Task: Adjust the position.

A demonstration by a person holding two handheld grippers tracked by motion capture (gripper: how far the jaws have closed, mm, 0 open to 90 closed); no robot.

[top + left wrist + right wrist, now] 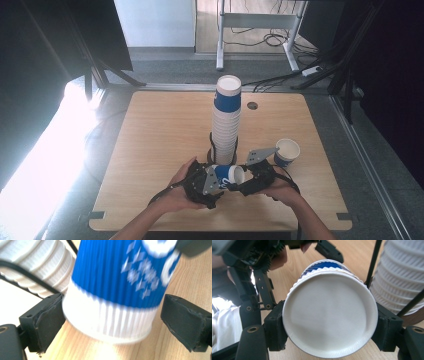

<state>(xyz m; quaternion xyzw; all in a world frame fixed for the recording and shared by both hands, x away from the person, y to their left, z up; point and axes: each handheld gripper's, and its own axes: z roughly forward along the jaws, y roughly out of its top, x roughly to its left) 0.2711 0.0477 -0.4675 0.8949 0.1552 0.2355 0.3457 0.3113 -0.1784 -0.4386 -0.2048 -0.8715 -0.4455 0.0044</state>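
Tall stack of cups (226, 120) upright mid-table (150, 150); single cup (287, 151) upright at right; cables (272, 37) on floor behind.

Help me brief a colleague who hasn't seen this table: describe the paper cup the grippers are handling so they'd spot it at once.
Start at the tall stack of cups in the middle of the wooden table. Just in front of its base, between the person's hands, lies the blue-and-white cup, gripped near its rim by the right gripper. Unlike the single cup standing upright to the right, it lies on its side.
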